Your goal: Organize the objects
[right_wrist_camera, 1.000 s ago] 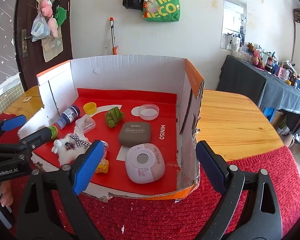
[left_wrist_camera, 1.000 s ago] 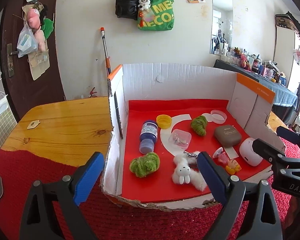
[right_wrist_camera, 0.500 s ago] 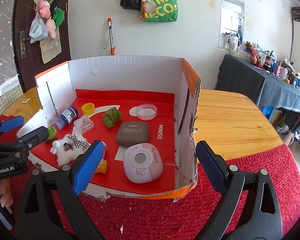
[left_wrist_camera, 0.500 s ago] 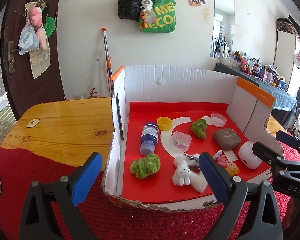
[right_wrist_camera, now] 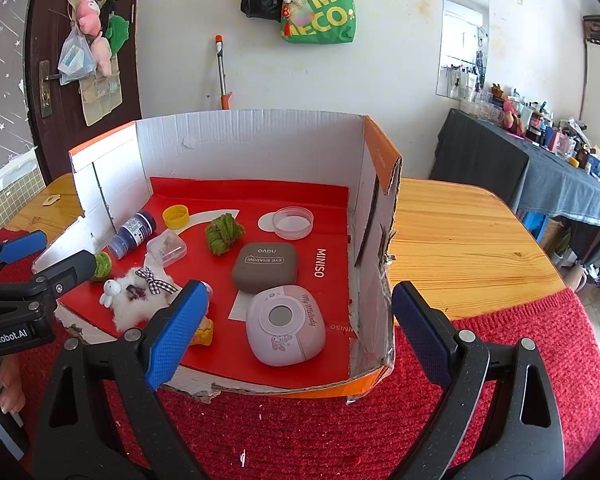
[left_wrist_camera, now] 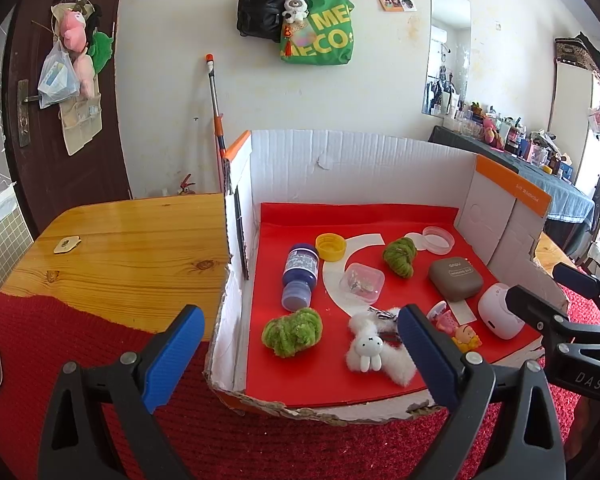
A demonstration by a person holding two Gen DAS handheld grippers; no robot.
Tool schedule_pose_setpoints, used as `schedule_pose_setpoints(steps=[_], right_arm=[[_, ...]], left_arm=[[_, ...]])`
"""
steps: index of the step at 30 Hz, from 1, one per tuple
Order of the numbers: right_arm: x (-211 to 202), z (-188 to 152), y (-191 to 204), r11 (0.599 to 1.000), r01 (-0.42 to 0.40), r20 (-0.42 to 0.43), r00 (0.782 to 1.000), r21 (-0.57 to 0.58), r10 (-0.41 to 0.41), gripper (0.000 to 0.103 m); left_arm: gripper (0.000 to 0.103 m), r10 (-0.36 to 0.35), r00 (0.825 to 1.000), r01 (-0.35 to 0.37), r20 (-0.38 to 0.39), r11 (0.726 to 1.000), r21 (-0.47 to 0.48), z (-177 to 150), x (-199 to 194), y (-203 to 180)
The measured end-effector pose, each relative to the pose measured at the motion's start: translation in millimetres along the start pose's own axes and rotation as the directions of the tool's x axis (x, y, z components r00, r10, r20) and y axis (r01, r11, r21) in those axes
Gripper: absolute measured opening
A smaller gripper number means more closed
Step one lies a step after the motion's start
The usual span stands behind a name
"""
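**Both hand-held grippers wide open before the MINISO box**

Seen on a wooden surface [right_wrist_camera: 460, 232] partly under a red knitted cloth [right_wrist_camera: 500, 360]: an open-fronted cardboard box [right_wrist_camera: 252, 136], white inside, orange-edged, with a red floor printed "MINISO".

Read off the things inside, all placed against the grey compact [right_wrist_camera: 265, 266] marked "novo" and "EYE SHADOW":
- Just in front of it, a pale pink rounded case [right_wrist_camera: 286, 330] lettered "My Melody".
- Behind it, toward the back wall, a clear round lid [right_wrist_camera: 293, 222].
- Left of it, a green yarn ball [right_wrist_camera: 222, 234]; farther left, a small clear plastic box [right_wrist_camera: 166, 249], a blue bottle [right_wrist_camera: 134, 233] lying on its side with an unreadable label, and a yellow cap [right_wrist_camera: 175, 216].
- Left and nearer the front, a white fluffy rabbit clip [left_wrist_camera: 370, 350] with a checked bow, and a second green yarn ball [left_wrist_camera: 292, 332].

Left hand-held gripper [left_wrist_camera: 296, 354]: spread wide, nothing between the blue pads, held before the box's left front corner; marked "GenRobot.AI" in the right wrist view.

Right hand-held gripper [right_wrist_camera: 298, 330]: likewise spread wide and empty, before the right front corner; marked "DAS" in the left wrist view.

On the wall behind, a green bag [right_wrist_camera: 320, 16] reading "ECO".
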State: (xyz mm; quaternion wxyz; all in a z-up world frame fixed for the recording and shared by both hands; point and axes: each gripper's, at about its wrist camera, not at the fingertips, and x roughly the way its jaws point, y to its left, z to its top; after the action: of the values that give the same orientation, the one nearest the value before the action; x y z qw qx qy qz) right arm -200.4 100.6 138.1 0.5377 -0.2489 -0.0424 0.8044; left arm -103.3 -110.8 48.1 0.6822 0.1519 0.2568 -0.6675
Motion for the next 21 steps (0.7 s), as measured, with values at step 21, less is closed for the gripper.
schedule_pose_setpoints(steps=[21], right_arm=[[0.1, 0.0, -0.1, 1.0, -0.003, 0.001, 1.0, -0.002, 0.003, 0.094]], left_arm=[[0.099, 0.011, 1.0, -0.011, 0.021, 1.0, -0.005, 2.7, -2.3, 1.1]])
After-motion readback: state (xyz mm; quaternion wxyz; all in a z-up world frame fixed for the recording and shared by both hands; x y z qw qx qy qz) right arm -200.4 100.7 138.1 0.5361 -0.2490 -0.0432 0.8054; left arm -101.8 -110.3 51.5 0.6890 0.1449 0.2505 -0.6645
